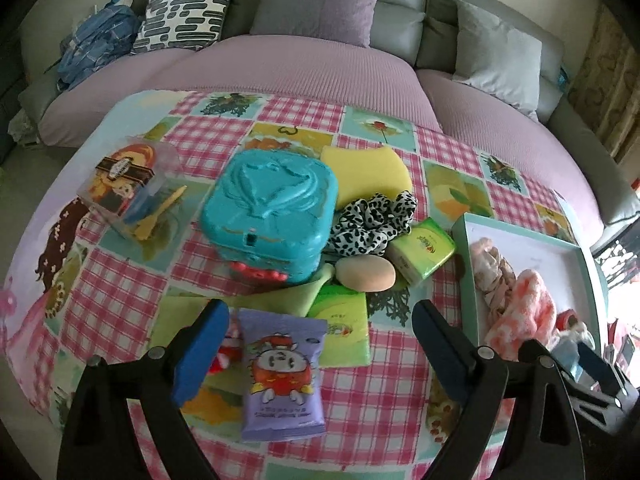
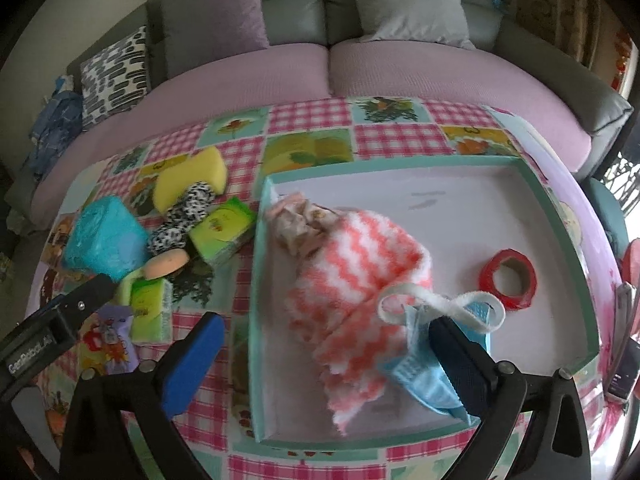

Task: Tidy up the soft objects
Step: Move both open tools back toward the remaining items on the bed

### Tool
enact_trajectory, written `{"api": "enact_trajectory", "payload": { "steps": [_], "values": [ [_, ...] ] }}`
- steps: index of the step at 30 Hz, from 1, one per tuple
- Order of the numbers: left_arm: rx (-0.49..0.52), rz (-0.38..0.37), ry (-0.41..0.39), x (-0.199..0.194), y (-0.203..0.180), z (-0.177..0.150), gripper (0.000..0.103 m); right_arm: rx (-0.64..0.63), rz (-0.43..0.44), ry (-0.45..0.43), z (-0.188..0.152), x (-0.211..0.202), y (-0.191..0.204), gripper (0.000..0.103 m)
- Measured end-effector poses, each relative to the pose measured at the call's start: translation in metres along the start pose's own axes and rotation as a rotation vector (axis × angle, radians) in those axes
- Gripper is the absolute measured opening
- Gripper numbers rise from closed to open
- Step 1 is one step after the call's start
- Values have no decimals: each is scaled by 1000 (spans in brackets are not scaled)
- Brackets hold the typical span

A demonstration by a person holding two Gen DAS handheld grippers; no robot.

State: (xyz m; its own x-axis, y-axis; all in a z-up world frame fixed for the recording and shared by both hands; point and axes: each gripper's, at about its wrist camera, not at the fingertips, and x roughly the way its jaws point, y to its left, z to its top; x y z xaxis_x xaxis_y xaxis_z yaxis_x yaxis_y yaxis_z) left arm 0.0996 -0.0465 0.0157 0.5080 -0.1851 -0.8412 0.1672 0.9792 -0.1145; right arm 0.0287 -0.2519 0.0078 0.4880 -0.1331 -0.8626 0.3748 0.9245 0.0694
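From your left wrist, the left claw [image 1: 320,344] stands wide apart over the table [image 1: 360,420] with the purple snack pack [image 1: 282,376] lying loose between its fingers; the teal box [image 1: 268,212] and scrunchie [image 1: 368,220] crowd just beyond. From your right wrist, the right claw [image 2: 328,360] gapes fully over the tray [image 2: 560,216], gripping nothing: the striped cloth [image 2: 352,312] lies between its fingers, the blue mask [image 2: 424,380] against the right one, partly hidden behind it.
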Motion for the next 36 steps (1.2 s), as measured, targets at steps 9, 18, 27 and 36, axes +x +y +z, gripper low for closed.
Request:
{"api": "enact_trajectory", "payload": {
  "steps": [9, 18, 27, 36],
  "values": [
    [-11, 79, -59, -30, 47, 10, 93, -45, 61, -9, 1, -1, 32, 103],
    [-144, 99, 17, -13, 101, 2, 93, -120, 127, 12, -3, 5, 76, 103],
    [-202, 87, 110, 16, 120, -9, 93, -195, 199, 64, -12, 17, 115, 103],
    [-270, 89, 146, 29, 140, -11, 93, -242, 211, 129, -22, 35, 141, 103]
  ]
}}
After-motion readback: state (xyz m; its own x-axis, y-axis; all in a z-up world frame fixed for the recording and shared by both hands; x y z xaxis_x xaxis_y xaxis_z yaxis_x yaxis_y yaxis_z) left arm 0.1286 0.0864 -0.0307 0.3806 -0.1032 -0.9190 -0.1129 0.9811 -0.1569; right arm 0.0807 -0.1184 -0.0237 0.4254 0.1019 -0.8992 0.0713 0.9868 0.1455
